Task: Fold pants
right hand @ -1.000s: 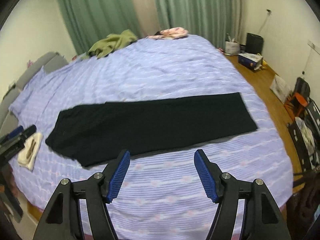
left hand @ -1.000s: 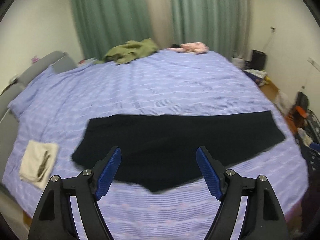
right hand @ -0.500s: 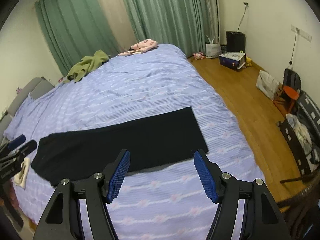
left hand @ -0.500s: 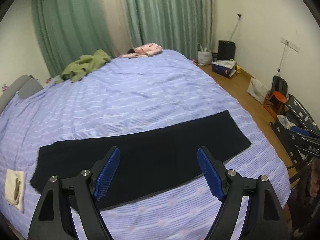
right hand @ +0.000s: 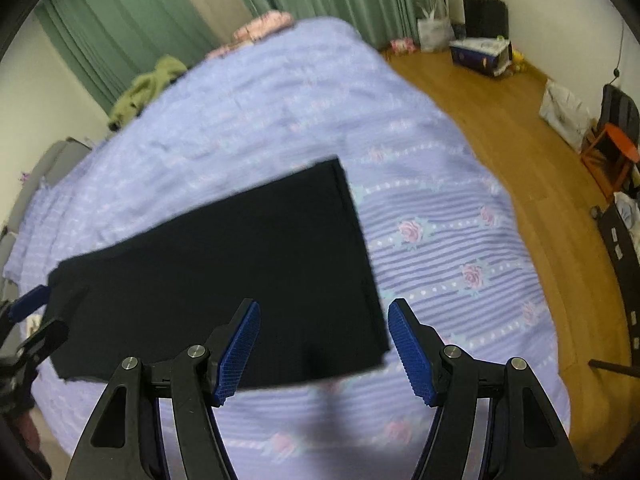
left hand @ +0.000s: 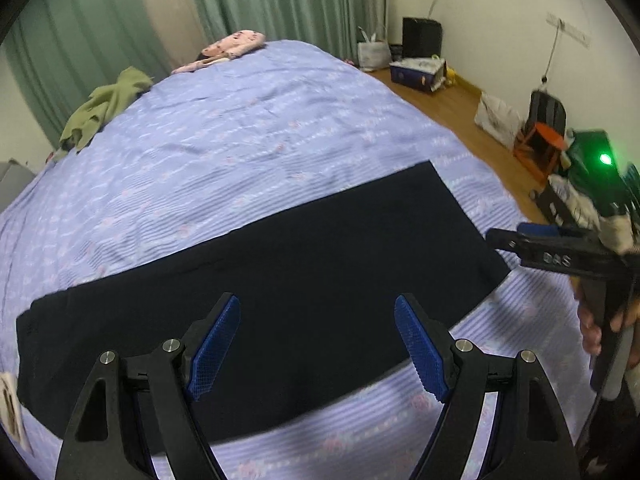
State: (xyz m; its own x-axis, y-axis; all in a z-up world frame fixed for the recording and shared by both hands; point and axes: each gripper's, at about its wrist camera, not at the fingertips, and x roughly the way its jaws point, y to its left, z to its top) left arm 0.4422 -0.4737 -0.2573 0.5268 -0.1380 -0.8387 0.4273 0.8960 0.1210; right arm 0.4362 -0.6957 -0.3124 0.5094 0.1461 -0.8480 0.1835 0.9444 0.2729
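Both grippers have swung toward the hem end of the pants on the bed. The left gripper and right gripper have fingers spread, holding nothing. The hem looks ready to be grasped.

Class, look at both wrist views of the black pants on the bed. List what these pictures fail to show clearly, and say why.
- Black pants: the near edge in the left wrist view is hidden behind the left gripper fingers.
- Pants' waist end: cut short by the left gripper in the right wrist view.
- Green garment: blurred in the right wrist view.
- Beige cloth: cut off by the left wrist view's edge.
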